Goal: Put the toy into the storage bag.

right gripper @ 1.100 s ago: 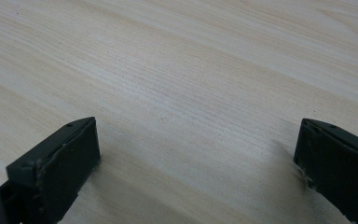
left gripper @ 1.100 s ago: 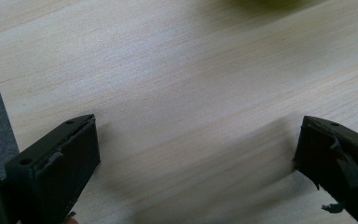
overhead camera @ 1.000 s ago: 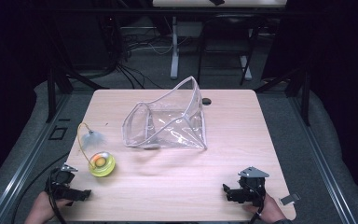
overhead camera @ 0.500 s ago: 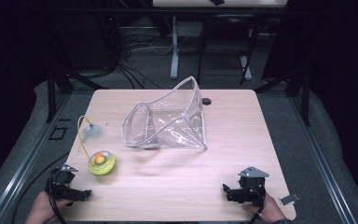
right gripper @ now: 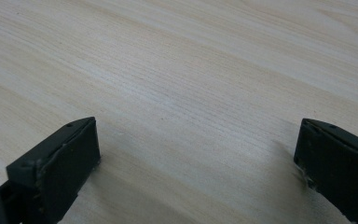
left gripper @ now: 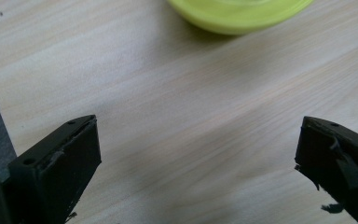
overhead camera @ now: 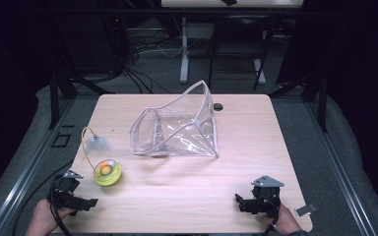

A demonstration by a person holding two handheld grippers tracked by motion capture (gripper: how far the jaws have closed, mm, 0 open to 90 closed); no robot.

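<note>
gripper (left gripper: 198,163): jaws wide apart, nothing between | yellow-green dish (left gripper: 237,14): ahead | table (left gripper: 168,93): bare wood

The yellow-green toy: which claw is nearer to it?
Left. The left claw sits open just near-left of the yellow-green toy, not touching it. The right claw rests open far across the table.

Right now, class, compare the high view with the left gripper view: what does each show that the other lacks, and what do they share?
The high view takes in the clear plastic pouch lying open at mid-table, the yellow wire with a feathered tip, and the right hand-held gripper near the front edge. The left gripper view gives a close look at the left hand-held gripper, its black jaws spread wide over bare wood. Both show the yellow-green toy dish and the light wooden table.
</note>
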